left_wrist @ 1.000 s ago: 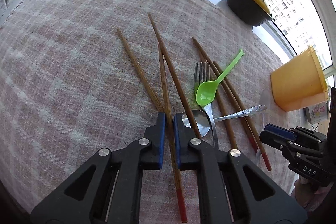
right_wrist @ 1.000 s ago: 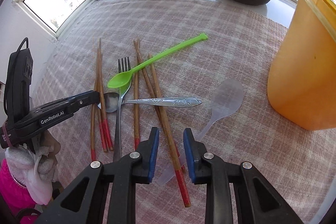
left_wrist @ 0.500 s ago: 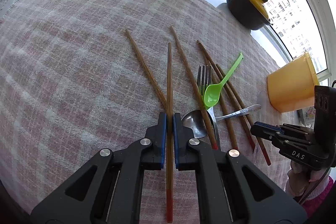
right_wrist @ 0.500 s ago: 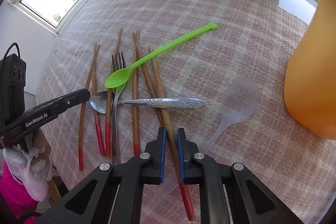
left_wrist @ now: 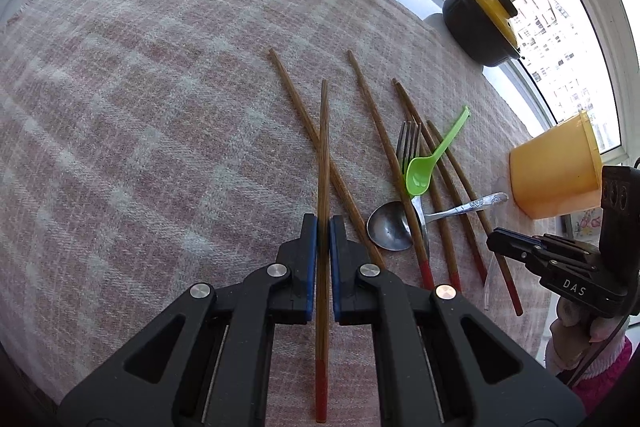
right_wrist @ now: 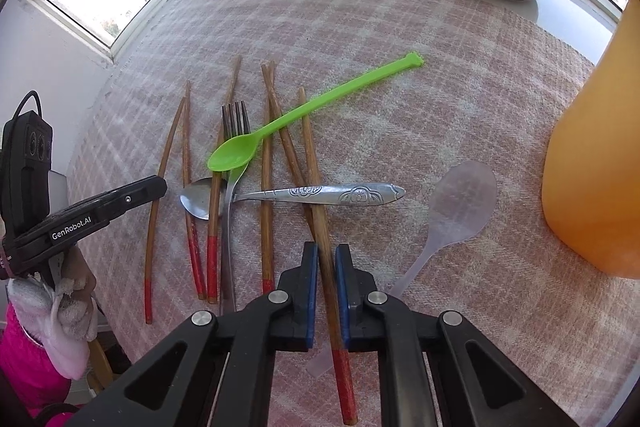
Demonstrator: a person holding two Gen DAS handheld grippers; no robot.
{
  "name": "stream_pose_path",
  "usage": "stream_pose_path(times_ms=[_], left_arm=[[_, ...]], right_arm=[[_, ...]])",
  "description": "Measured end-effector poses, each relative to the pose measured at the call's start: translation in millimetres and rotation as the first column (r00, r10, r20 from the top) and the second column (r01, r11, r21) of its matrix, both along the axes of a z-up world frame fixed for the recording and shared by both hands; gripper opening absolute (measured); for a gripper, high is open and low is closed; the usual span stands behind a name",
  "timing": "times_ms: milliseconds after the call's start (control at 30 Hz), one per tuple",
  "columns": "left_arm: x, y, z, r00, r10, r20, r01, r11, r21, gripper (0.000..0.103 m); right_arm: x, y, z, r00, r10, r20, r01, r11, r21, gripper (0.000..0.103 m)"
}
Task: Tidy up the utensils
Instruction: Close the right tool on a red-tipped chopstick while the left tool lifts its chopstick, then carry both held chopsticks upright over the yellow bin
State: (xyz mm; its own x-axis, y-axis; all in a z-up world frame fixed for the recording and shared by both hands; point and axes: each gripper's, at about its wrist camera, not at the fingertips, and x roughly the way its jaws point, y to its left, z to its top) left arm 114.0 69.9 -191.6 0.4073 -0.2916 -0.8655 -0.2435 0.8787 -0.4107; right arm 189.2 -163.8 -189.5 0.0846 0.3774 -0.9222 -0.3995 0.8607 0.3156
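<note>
Wooden chopsticks: we see the left gripper (left_wrist: 324, 227) clamping one chopstick (left_wrist: 323, 155) mid-shaft, the right gripper (right_wrist: 327, 259) clamping another (right_wrist: 320, 211) near its red end, probably for pairing; remaining utensils lie crossed on the worktop (right_wrist: 400, 27).

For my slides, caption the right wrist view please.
Right gripper shut on a red-tipped chopstick beside scattered chopsticks, green spoon and metal spoon.
</note>
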Motion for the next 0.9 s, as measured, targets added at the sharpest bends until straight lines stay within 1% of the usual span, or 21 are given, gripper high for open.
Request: stream_pose_path(times_ms=[200, 433, 733, 800, 900], left_arm=[[-3, -5, 14, 1.000, -0.008, 0.027, 0.009, 1.000, -0.015, 0.004], [-1, -21, 31, 0.997, -0.052, 0.062, 0.053, 0.998, -0.015, 0.004], [-2, -42, 43, 0.992, -0.095, 0.086, 0.099, 0.994, -0.039, 0.004], [-2, -46, 49, 0.989, -0.106, 0.099, 0.110, 0.993, -0.040, 0.004], [-2, -51, 60, 0.985, -0.121, 0.123, 0.126, 0.991, -0.036, 0.004]], right_arm=[[-16, -21, 15, 0.999, -0.041, 0.017, 0.040, 0.999, 0.032, 0.005], [-42, -54, 26, 0.993, -0.114, 0.016, 0.112, 0.991, 0.069, 0.004], [-74, -83, 29, 0.982, -0.191, 0.017, 0.188, 0.978, 0.090, 0.004], [-78, -88, 33, 0.977, -0.210, 0.027, 0.206, 0.973, 0.102, 0.004], [-84, -91, 47, 0.972, -0.224, 0.066, 0.216, 0.970, 0.111, 0.004]])
